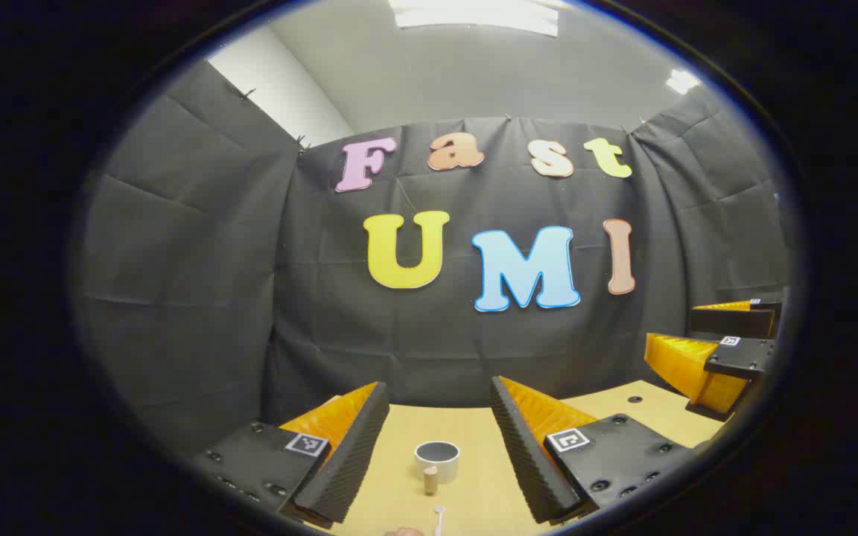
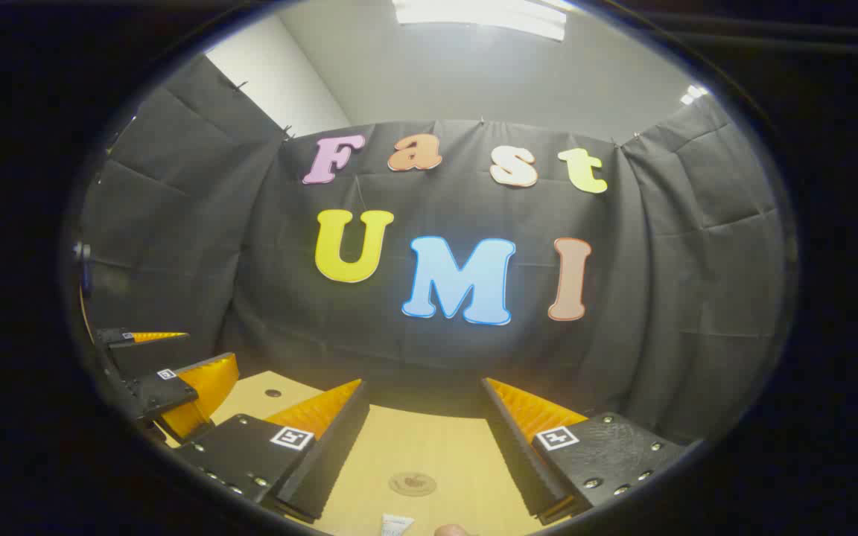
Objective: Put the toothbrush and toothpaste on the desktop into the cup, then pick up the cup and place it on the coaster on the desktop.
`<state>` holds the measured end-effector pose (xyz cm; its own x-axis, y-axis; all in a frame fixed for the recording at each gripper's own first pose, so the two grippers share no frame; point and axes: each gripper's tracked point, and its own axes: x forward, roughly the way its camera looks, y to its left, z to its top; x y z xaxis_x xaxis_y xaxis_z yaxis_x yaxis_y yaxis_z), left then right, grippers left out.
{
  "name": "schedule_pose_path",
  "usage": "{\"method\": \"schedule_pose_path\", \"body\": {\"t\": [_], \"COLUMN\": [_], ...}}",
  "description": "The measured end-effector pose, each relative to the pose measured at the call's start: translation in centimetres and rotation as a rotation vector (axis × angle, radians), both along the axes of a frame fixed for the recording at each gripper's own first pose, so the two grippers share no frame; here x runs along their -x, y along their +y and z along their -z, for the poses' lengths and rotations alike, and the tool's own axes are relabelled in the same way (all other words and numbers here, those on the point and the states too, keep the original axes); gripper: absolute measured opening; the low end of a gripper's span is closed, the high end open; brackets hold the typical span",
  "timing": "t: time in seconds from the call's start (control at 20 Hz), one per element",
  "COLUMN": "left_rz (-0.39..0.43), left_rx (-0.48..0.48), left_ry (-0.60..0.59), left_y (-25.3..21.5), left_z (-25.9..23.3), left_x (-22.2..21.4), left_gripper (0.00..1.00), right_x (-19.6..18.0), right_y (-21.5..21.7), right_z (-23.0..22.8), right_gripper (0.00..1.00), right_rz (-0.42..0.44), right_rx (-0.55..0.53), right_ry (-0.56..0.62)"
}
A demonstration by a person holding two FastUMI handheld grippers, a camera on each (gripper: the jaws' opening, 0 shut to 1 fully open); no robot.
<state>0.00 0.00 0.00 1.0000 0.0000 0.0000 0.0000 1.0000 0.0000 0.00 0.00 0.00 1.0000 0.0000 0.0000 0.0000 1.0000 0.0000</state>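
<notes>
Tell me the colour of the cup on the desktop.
Grey cup, best seen in the left gripper view.

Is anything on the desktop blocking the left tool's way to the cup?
Partly. A small tan cylinder stands directly in front of the grey cup, between it and the open left tool. Otherwise the desktop there is bare.

Matt wood-look desktop (image 1: 474,491), smooth grey cup (image 1: 437,455), ribbed finger pads (image 1: 518,439).

Left tool (image 1: 440,417) and right tool (image 2: 421,417) hover side by side, fingers spread, empty.
</notes>
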Motion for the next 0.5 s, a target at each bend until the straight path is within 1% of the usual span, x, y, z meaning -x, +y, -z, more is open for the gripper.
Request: {"method": "schedule_pose_path", "body": {"t": [0.3,0.5], "left_rz": [0.023,0.044], "left_rx": [0.001,-0.004], "left_ry": [0.001,0.01], "left_y": [-0.9,-1.5], "left_z": [0.0,0.4], "left_x": [-0.8,-1.7], "left_gripper": [0.9,0.91], "right_x": [0.0,-0.3], "right_y": [-1.4,-2.1], "right_z": [-0.1,0.7], "right_gripper": [0.93,0.93], "right_rz": [0.033,0.05], "right_rx": [-0.012,-0.019], "right_ry": [-0.004,0.015]}}
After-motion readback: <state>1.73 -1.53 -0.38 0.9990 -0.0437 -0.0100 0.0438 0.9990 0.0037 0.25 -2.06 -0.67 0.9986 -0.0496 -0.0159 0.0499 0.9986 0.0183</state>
